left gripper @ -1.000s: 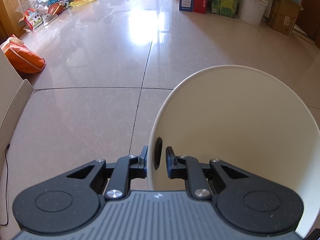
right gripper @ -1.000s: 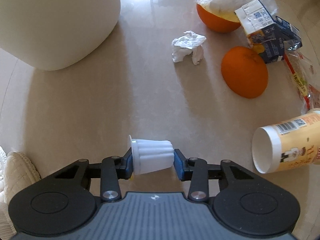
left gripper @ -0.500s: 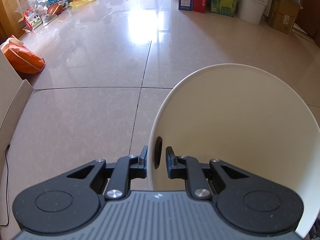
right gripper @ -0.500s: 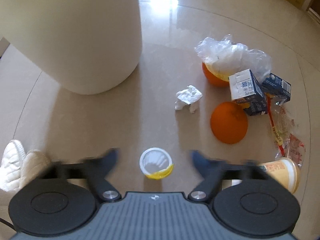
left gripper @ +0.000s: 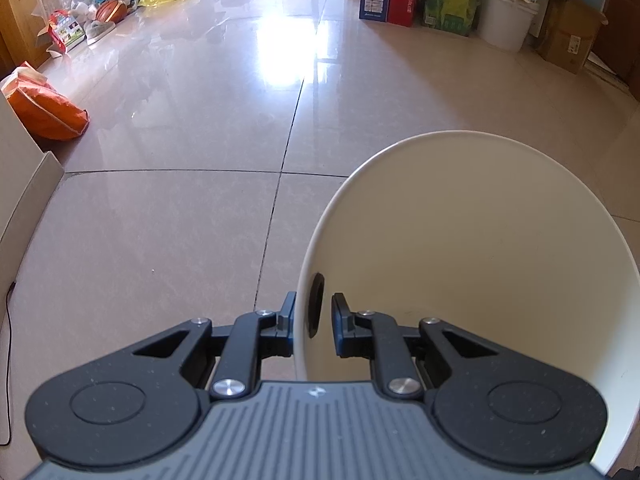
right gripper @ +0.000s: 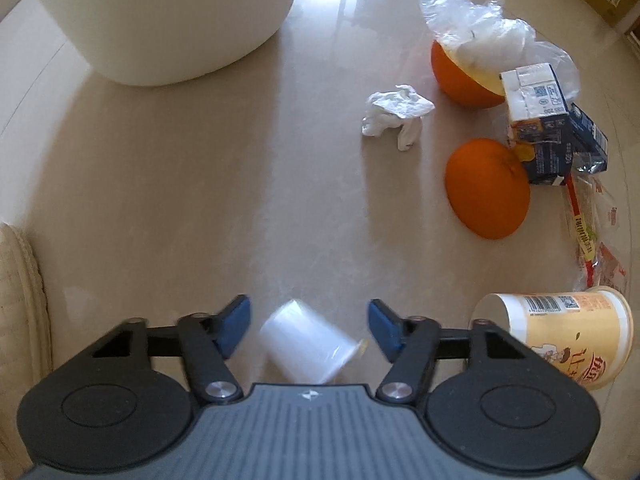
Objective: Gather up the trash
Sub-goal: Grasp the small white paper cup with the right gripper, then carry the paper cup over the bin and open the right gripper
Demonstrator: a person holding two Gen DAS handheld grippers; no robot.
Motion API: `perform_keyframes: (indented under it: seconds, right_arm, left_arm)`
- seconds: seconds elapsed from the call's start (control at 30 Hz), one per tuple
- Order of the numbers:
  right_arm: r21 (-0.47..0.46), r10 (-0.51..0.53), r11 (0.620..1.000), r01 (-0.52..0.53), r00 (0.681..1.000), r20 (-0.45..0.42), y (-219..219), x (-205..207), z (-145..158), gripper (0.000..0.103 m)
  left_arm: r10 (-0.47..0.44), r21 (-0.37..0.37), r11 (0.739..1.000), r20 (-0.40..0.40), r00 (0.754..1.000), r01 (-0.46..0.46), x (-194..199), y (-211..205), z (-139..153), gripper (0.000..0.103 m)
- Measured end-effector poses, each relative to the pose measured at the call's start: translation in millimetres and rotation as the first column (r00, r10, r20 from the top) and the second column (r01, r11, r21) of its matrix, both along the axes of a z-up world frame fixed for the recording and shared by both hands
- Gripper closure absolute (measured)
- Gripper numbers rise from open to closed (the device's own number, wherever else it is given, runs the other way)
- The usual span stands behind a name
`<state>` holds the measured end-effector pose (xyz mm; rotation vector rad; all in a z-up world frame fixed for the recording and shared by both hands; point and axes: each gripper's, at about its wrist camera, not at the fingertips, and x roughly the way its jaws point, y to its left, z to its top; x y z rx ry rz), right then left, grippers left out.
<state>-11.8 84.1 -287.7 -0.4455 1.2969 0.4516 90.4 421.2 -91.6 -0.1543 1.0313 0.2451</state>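
Right gripper (right gripper: 308, 324) spread wide around a small white cup; left gripper (left gripper: 313, 316) pinching the bin's rim

Between the right gripper's parted blue-padded fingers (right gripper: 234, 322) a blurred small white cup (right gripper: 310, 346) lies tilted, touching neither pad as far as can be told. Just beside the right finger lies a yellow paper cup (right gripper: 560, 332) on its side, and beyond it, on the pale floor (right gripper: 240, 168), two orange halves (right gripper: 486, 188), a crumpled tissue (right gripper: 396, 114), small cartons (right gripper: 538, 104) and a clear plastic bag (right gripper: 480, 24). The cream bin (left gripper: 480, 248) stands up-left of them, well apart; the left gripper's fingers clamp its wall, one inside, one outside
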Motion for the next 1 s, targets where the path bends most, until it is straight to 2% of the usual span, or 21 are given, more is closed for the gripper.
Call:
perform_keyframes:
  seconds: [0.07,0.13,0.27,0.33,0.43,0.53,0.6,0.73,0.83,0.87,0.9,1.0]
  right_arm:
    - [-0.017,-0.003,1.000,0.003,1.000,-0.019,0.9,-0.1,-2.8,0.056]
    - [-0.009,-0.025,1.000,0.025,0.999,-0.047,-3.7,1.5,-2.7,0.056]
    - [0.040,0.003,0.999,-0.001,0.999,-0.046,-16.3,2.5,7.3,0.042]
    - [0.050,0.034,0.998,-0.031,0.997,-0.063,-20.5,3.5,9.5,0.042]
    - [0.038,0.131,0.991,-0.128,0.988,-0.083,-19.8,0.4,7.5,0.042]
    - [-0.001,0.254,0.967,-0.255,0.964,-0.081,-13.8,-7.9,5.7,0.042]
    - [-0.025,0.288,0.956,-0.291,0.954,-0.087,-12.5,-11.0,0.4,0.042]
    - [-0.022,0.201,0.978,-0.206,0.969,-0.141,-15.2,-4.0,-12.6,0.042]
    - [-0.022,0.147,0.988,-0.151,0.978,-0.146,-16.1,-1.2,-17.0,0.044]
    - [-0.021,0.147,0.988,-0.151,0.978,-0.147,-15.3,-1.2,-16.9,0.048]
    - [-0.024,0.149,0.988,-0.155,0.977,-0.149,-13.9,-1.7,-16.1,0.060]
    - [-0.039,0.157,0.986,-0.164,0.977,-0.146,-12.2,-0.2,-14.4,0.063]
  left_arm:
    - [0.000,0.001,1.000,-0.001,1.000,0.000,0.1,0.6,-0.2,0.088]
    - [0.000,-0.001,1.000,-0.002,1.000,0.000,0.8,0.6,-0.4,0.088]
    - [0.000,0.005,1.000,-0.004,1.000,0.000,1.2,-0.1,-0.6,0.088]
    - [0.001,0.003,1.000,-0.004,1.000,-0.001,1.3,0.4,-1.2,0.088]
    - [0.002,-0.002,1.000,-0.003,1.000,-0.002,1.2,1.5,-0.9,0.088]
    - [0.002,-0.003,1.000,-0.003,1.000,-0.002,1.4,2.2,-1.2,0.088]
    - [0.004,-0.006,1.000,-0.004,1.000,-0.004,1.6,2.6,-1.3,0.088]
    - [0.003,-0.006,1.000,-0.002,1.000,-0.003,1.2,3.6,-1.4,0.088]
    - [0.003,-0.003,1.000,-0.005,1.000,-0.003,1.4,3.4,-1.5,0.088]
    - [0.004,-0.003,1.000,-0.005,1.000,-0.004,1.5,3.0,-1.8,0.088]
    - [0.005,-0.004,1.000,-0.004,1.000,-0.005,1.4,3.1,-1.9,0.088]
    - [0.009,-0.006,1.000,-0.006,1.000,-0.009,1.9,3.2,-1.8,0.088]
